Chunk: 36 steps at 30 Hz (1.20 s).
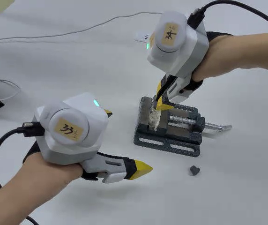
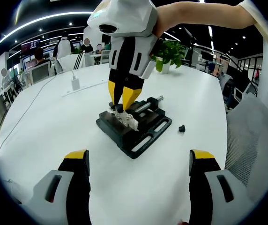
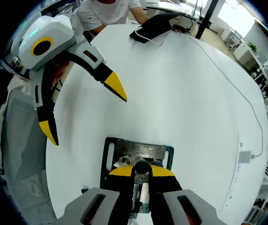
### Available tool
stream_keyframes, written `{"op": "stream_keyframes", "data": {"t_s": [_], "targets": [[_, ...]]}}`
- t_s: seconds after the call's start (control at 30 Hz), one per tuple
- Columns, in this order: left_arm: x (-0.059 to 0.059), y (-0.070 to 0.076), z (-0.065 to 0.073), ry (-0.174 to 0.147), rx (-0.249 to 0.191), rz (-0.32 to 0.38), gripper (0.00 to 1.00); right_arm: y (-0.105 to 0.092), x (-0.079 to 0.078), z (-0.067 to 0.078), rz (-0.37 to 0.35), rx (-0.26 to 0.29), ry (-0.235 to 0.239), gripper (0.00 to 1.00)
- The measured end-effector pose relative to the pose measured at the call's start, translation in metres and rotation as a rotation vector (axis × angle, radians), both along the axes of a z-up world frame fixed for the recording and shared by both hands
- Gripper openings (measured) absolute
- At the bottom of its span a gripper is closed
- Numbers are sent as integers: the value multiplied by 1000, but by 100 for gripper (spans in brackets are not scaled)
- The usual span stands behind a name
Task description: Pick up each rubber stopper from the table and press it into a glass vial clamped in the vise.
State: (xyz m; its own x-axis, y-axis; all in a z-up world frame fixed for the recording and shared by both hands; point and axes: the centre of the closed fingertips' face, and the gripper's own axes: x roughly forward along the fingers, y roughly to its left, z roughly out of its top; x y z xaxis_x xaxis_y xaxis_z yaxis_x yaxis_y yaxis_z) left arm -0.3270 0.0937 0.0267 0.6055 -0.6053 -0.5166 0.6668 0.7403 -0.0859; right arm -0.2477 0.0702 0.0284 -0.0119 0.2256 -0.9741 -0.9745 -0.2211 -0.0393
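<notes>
The right gripper (image 3: 142, 171) has its yellow-tipped jaws pinched nearly together on a dark rubber stopper (image 3: 142, 165), gripped between the tips. It points down at the top of the vise (image 1: 170, 143), and the stopper sits right at the mouth of the glass vial (image 1: 153, 120) standing upright between the vise's clamping faces. Whether it is seated in the mouth cannot be told. How many vials the vise holds is also unclear.

A second stopper (image 1: 194, 170) lies loose on the white table (image 1: 78, 61), just beside the vise's near corner.

The left gripper (image 2: 138, 155) hovers low over the table near the vise, jaws spread wide with nothing between them.
</notes>
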Motion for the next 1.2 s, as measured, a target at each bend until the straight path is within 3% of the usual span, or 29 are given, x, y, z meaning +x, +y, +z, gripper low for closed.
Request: {"op": "stream_keyframes", "data": {"t_s": [0.33, 0.87, 1.07, 1.2], "targets": [[-2, 1, -2, 5, 0, -2, 86, -1, -2, 0, 70, -12, -28, 8], [-3, 1, -4, 9, -1, -3, 85, 2, -3, 2, 74, 6, -18, 11], [-2, 2, -4, 11, -1, -4, 85, 3, -3, 8, 74, 19, -18, 14], [1, 4, -4, 8, 0, 0, 85, -3, -3, 13, 72, 15, 6, 13]]}}
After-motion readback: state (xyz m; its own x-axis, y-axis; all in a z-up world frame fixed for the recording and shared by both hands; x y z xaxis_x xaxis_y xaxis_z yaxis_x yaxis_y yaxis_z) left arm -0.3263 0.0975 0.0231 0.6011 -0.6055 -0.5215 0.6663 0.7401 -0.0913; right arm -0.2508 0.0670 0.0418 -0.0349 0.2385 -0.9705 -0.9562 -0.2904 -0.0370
